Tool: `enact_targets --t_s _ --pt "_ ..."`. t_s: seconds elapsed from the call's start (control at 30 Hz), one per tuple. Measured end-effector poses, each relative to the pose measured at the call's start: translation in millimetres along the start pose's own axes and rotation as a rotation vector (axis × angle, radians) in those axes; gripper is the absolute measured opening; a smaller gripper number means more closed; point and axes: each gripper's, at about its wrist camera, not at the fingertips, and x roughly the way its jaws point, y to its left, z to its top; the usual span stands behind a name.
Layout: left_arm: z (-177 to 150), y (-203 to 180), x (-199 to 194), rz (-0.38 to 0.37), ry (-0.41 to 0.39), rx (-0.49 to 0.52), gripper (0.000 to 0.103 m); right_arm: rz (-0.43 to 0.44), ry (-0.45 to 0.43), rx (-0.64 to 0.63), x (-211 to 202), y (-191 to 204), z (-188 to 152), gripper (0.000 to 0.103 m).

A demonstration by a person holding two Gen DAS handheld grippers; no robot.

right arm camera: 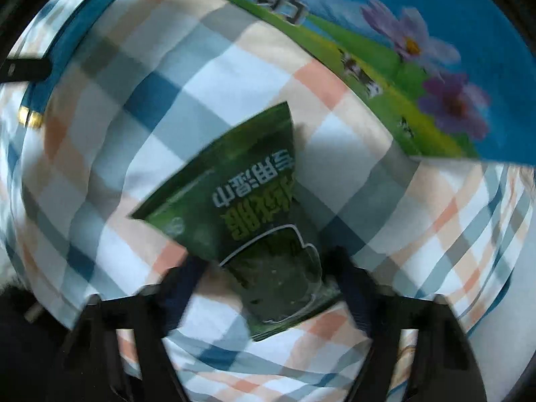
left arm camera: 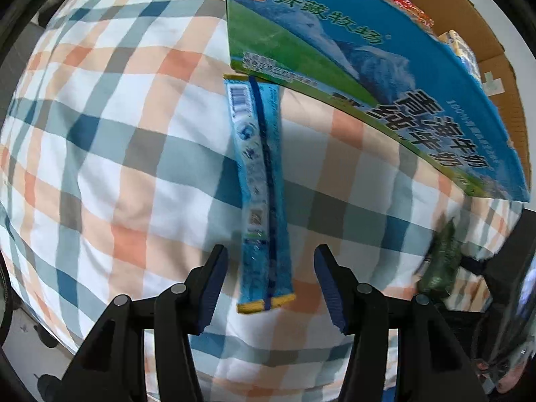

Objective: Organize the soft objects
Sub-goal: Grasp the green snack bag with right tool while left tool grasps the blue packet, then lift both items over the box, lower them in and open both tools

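Plaid bedding (left arm camera: 117, 167) in orange, teal and white is covering everything, looks like a bed. Left tongs (left arm camera: 270, 284) are hanging wide open at the bottom of the frame, gripping nothing, with a long blue snack packet (left arm camera: 259, 184) lying flat between the jaws and running up toward the blue-green milk carton box (left arm camera: 368, 67) at upper right. Right tongs (right arm camera: 268, 288) are also spread open, straddling the near end of a green seaweed snack bag (right arm camera: 248, 207) at frame centre; whether they're touching it is too blurry to tell.
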Motion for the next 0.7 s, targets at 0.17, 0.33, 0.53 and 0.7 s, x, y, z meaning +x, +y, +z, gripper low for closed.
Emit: enact_targets --t_s 0.17,0.33,0.53,0.7 --pt "22 -3 16 0.045 -0.003 0.005 0.051 0.239 0.059 0.357 -2 -31 -8 0.059" --pt "38 -15 41 0.098 0.016 0.073 0.051 0.339 0.021 0.501 0 -50 -9 0.069" --pt "7 -28 42 0.085 0.005 0.187 0.024 0.291 0.005 0.544 1 -50 -20 0.056" --pt "-41 -40 41 0.054 0.029 0.272 0.023 0.324 0.029 0.580 -4 -33 -44 0.049"
